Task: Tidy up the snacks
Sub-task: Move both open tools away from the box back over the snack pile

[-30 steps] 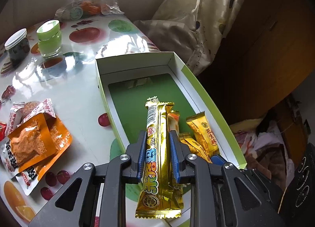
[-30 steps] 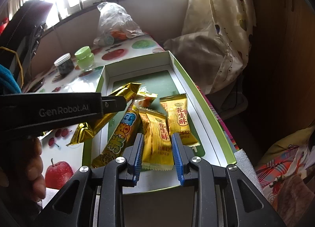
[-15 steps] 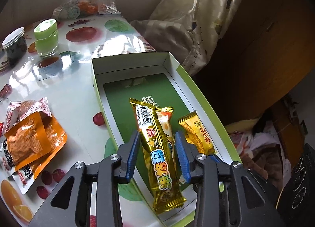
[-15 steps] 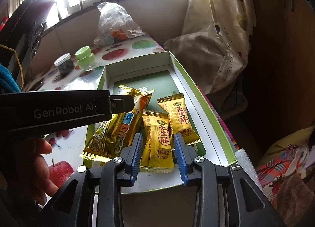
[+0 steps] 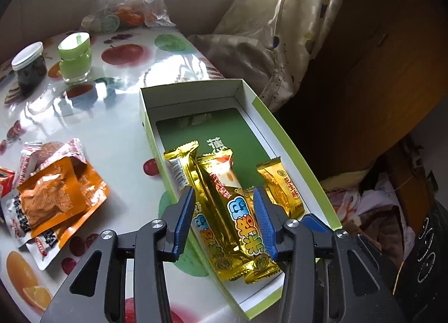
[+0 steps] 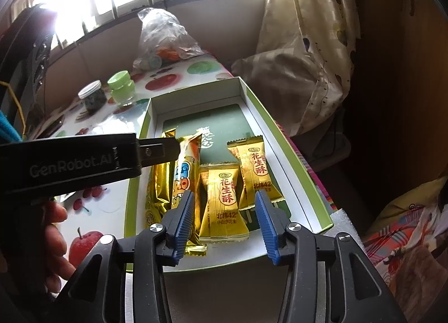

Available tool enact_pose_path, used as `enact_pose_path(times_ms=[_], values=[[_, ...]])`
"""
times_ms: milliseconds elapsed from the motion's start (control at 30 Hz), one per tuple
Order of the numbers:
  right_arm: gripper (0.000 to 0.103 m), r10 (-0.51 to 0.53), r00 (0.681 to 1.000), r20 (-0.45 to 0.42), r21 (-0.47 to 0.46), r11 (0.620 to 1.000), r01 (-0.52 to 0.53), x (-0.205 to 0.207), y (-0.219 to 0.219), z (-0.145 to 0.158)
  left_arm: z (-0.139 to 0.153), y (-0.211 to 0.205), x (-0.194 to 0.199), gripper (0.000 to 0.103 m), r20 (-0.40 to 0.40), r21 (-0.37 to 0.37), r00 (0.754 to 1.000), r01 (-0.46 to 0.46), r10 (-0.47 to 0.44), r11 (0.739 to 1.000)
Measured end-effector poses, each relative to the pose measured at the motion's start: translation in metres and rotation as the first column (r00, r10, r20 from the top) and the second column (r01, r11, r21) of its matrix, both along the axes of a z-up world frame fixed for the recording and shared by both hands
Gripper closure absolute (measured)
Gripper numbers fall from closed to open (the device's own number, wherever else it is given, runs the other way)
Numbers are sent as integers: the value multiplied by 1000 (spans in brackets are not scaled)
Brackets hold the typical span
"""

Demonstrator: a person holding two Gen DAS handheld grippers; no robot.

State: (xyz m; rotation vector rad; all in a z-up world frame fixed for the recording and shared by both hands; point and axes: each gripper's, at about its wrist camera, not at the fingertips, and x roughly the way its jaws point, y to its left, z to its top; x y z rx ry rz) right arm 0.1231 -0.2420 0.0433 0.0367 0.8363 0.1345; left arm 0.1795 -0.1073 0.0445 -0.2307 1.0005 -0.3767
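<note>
Now that the left gripper (image 5: 225,215) is opening, the long gold bar (image 5: 238,211) lies freed in the box (image 5: 282,130); orange packets (image 5: 56,199) at nine o'clock wait, right gripper (image 6: 224,219) also spreading, empty.

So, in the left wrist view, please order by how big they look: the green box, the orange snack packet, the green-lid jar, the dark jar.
1. green box
2. orange snack packet
3. green-lid jar and dark jar: they look alike in size, so I do not rank them. Both stand farther from the camera, which makes them look smaller.
</note>
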Motion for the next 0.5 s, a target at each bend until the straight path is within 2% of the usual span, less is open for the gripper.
enact_pose_path(times_ms=[133, 500], values=[[55, -7, 1000, 11, -4, 1000, 7, -3, 1, 4, 7, 5, -5, 58, 17, -7, 1000, -4, 5, 1000], [55, -10, 999, 32, -2, 1000, 10, -9, 7, 13, 23, 29, -28, 58, 71, 39, 997, -41, 38, 998]])
